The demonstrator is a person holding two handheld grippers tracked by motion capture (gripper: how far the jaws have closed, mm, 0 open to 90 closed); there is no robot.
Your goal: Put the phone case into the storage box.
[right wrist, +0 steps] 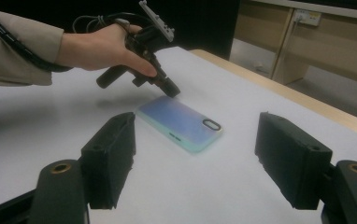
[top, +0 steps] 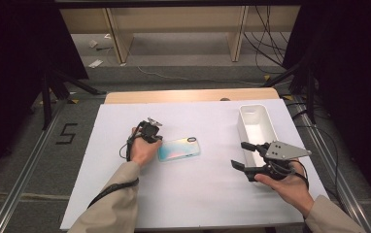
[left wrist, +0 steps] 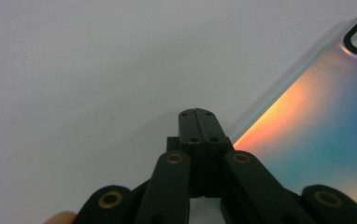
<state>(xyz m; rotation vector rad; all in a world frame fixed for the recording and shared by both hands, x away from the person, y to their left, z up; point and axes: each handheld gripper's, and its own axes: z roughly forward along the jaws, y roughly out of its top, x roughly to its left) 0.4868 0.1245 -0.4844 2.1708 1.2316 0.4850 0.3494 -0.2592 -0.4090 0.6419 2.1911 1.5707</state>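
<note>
The phone case (top: 179, 148) lies flat on the white bench (top: 198, 194), camera hole toward the white bin (top: 256, 125) at the far right. The left gripper (top: 155, 141) points down at the case's near-left corner, jaws pressed together, tips right at the case's edge; whether they touch it I cannot tell. The right gripper (top: 239, 155) hovers well apart to the right, in front of the bin, jaws apart with nothing between them, aimed at the case.

Phone case (top: 179, 149) looked glossy, iridescent plastic w/ clear rim. Tabletop (top: 198, 194) was matt white, smooth, wood edge at back. Bin (top: 256, 124): smooth white plastic. Left hand-held gripper (left wrist: 198, 113): matt black plastic.
</note>
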